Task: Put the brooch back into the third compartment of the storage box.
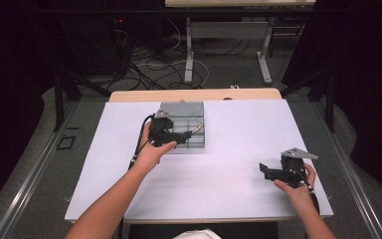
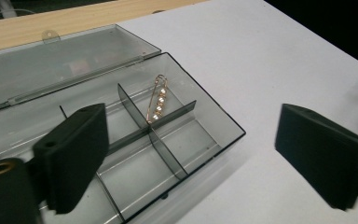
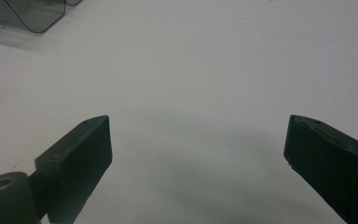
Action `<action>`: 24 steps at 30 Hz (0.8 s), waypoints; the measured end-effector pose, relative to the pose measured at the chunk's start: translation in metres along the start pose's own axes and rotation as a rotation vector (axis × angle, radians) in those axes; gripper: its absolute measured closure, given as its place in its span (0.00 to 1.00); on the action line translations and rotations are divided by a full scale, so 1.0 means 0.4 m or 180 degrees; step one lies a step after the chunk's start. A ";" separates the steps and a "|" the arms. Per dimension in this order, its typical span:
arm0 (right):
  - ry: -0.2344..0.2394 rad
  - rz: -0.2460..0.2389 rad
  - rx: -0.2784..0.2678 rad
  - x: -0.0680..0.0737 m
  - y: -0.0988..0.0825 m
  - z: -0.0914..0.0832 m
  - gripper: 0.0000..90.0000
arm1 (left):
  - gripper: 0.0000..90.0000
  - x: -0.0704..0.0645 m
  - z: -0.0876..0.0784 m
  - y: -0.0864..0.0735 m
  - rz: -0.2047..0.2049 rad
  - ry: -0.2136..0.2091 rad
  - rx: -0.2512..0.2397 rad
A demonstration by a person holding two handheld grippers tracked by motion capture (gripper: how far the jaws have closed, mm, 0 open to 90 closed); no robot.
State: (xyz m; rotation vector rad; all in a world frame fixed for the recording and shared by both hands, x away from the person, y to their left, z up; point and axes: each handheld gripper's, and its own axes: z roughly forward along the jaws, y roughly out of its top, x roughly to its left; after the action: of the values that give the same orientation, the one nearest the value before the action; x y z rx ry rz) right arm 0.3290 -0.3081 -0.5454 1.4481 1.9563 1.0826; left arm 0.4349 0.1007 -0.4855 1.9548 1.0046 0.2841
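Note:
A smoky clear compartment box (image 1: 191,112) lies on the white table top (image 1: 243,144) at the back left, its lid (image 2: 65,65) folded open. A gold safety pin with pale beads (image 2: 157,101) leans against a divider in a far compartment; the pin (image 1: 197,129) glints just beyond the left gripper. My left gripper (image 1: 185,137) hovers over the box's front part, open and holding nothing, jaws wide in the left gripper view (image 2: 196,154). My right gripper (image 1: 264,170) rests low at the table's right, open and holding nothing (image 3: 196,154).
The box's corner (image 3: 28,16) sits far off at the top left of the right gripper view. A wooden table edge (image 1: 194,94) runs behind the white top. Cables and desk legs (image 1: 189,55) stand on the floor beyond.

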 end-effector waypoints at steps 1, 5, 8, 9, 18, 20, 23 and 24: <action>-0.0001 -0.0002 0.0000 0.000 0.000 0.000 0.08 | 0.03 -0.003 -0.002 -0.003 -0.0010 -0.0016 -0.0002; 0.0003 -0.0012 -0.0003 0.000 0.000 -0.001 0.08 | 0.01 -0.013 -0.023 -0.017 0.0035 -0.0009 -0.0043; -0.0001 -0.0010 -0.0005 0.001 0.000 -0.001 0.08 | 0.01 -0.014 -0.040 -0.030 0.0017 -0.0003 -0.0082; -0.0001 -0.0003 -0.0003 0.001 0.000 -0.001 0.08 | 0.00 -0.015 -0.045 -0.034 -0.0007 0.0012 -0.0091; -0.0002 -0.0018 -0.0009 0.000 0.000 -0.003 0.08 | 0.01 -0.010 -0.084 -0.089 -0.0010 0.0137 -0.0073; -0.0002 0.0005 -0.0002 0.003 0.001 -0.004 0.08 | 0.01 -0.009 -0.091 -0.102 -0.0021 0.0148 -0.0085; -0.0002 -0.0007 -0.0006 0.001 0.001 -0.004 0.08 | 0.01 -0.006 -0.106 -0.121 -0.0035 0.0138 -0.0085; -0.0001 -0.0002 -0.0007 0.001 0.001 -0.004 0.08 | 0.01 -0.004 -0.112 -0.128 -0.0035 0.0149 -0.0088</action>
State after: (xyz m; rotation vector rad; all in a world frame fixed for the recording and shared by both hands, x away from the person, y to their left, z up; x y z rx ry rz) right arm 0.3278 -0.3080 -0.5443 1.4463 1.9545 1.0838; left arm 0.3820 0.1406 -0.5002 1.9249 1.0359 0.3376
